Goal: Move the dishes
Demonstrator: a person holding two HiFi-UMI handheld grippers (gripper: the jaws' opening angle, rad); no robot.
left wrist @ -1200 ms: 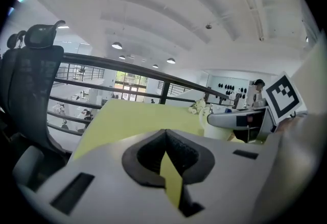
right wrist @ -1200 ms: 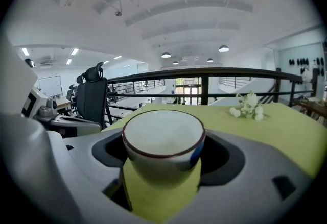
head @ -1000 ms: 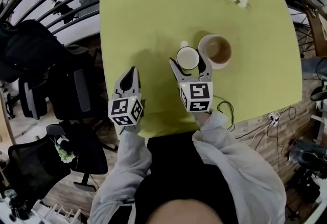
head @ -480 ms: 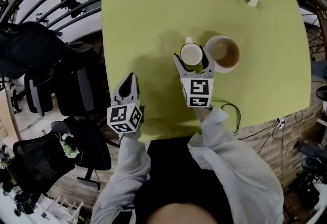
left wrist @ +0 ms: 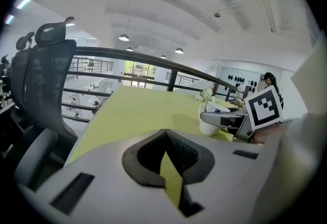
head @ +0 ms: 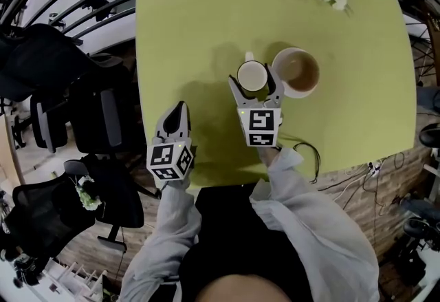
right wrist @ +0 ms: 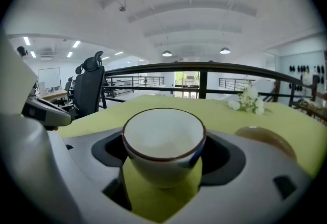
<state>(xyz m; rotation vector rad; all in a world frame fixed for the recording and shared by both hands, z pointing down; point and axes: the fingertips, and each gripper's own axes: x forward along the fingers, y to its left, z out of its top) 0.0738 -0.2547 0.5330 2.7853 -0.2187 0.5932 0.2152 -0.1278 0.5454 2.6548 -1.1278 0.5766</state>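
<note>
While the right gripper (head: 254,84), reaching forward over the yellow-green table (head: 206,18), clamps its jaws on the sides of an empty white cup (right wrist: 163,141) with a dark rim, standing just left of a brown-lined bowl (head: 295,72), the left gripper (head: 177,108) hangs near the table's near-left corner, jaws pressed together on nothing.

The brown bowl (right wrist: 265,140) shows only partly, behind a jaw.
</note>
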